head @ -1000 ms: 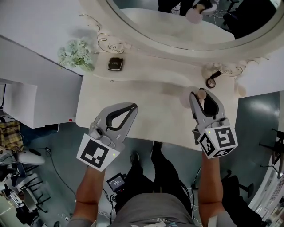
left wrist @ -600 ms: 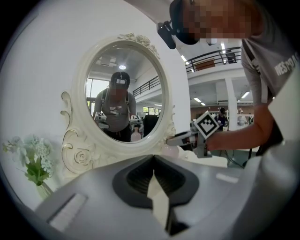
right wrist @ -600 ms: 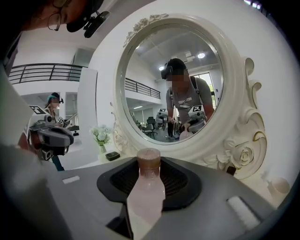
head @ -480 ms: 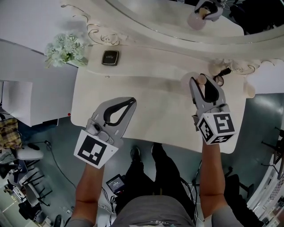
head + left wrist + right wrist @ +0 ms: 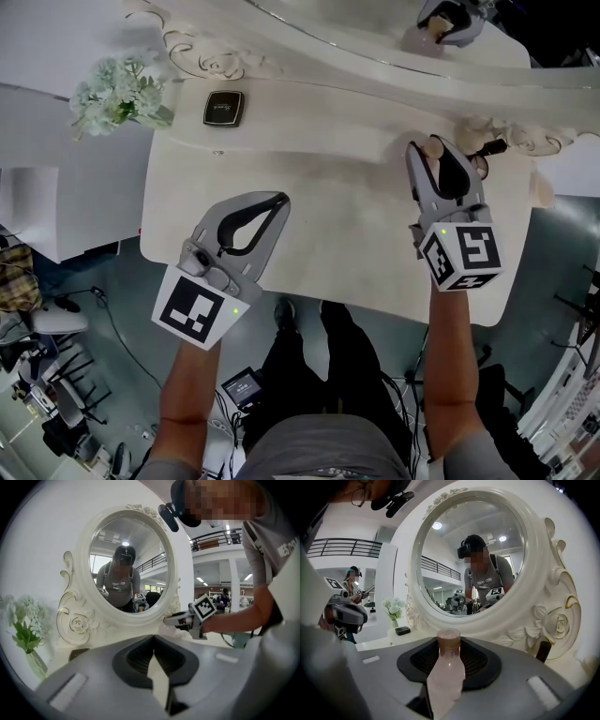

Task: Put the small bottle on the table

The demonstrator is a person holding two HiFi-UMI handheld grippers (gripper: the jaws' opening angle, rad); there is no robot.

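A small pale pink bottle (image 5: 444,672) with a brown cap stands upright between the jaws of my right gripper (image 5: 449,643), which is shut on it. From the head view, that gripper (image 5: 425,150) hovers over the right part of the white dressing table (image 5: 319,178), and the bottle's cap (image 5: 429,146) shows at its tips. My left gripper (image 5: 280,200) is over the table's front left part, its tips together with nothing between them. In the left gripper view its jaws (image 5: 152,638) meet, and the right gripper shows beyond them.
An oval mirror in an ornate white frame (image 5: 543,616) stands along the back of the table. Pale flowers (image 5: 112,92) and a small black case (image 5: 223,108) sit at the back left. A small dark item (image 5: 489,150) lies near the frame, just right of my right gripper.
Both grippers have sunk closer to the tabletop and now lie further over it. The bottle has stayed in the right gripper, and the left gripper's jaws look the same.
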